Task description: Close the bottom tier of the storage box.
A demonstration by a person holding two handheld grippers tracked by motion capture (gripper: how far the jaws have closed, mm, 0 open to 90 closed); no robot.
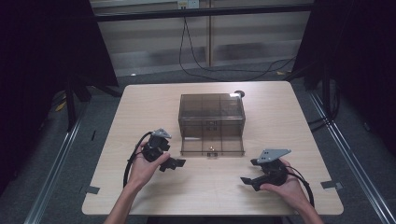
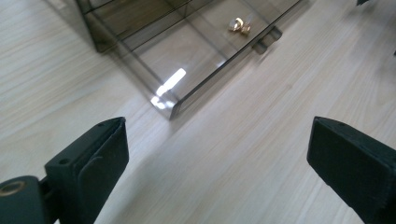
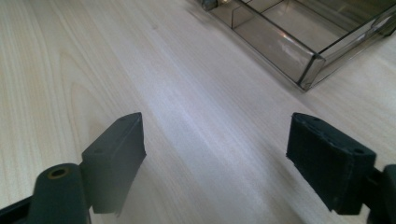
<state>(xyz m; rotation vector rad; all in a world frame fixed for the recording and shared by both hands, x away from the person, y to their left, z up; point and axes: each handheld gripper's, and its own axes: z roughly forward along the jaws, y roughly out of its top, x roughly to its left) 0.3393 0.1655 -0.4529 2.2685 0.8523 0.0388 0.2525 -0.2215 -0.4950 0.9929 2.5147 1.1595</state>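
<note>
A smoky see-through drawer box [image 1: 211, 112] stands at the middle of the wooden table. Its bottom drawer [image 1: 212, 145] is pulled out toward me, and a small gold item [image 1: 211, 150] lies in it near the front wall. My left gripper [image 1: 173, 164] hovers just left of the drawer front, open and holding nothing. In the left gripper view the drawer [image 2: 187, 60] and the gold item [image 2: 239, 25] lie ahead of the wide-apart jaws [image 2: 219, 140]. My right gripper [image 1: 250, 171] is open too, right of and nearer than the drawer. Its own view has the drawer corner [image 3: 303, 51] at upper right, beyond the gripper [image 3: 215, 140].
A small dark round thing [image 1: 239, 94] sits at the table's far edge behind the box. Bare light wood [image 1: 140, 116] lies on both sides of the box. Cables trail on the floor beyond the table. Metal rails run along the floor at left and right.
</note>
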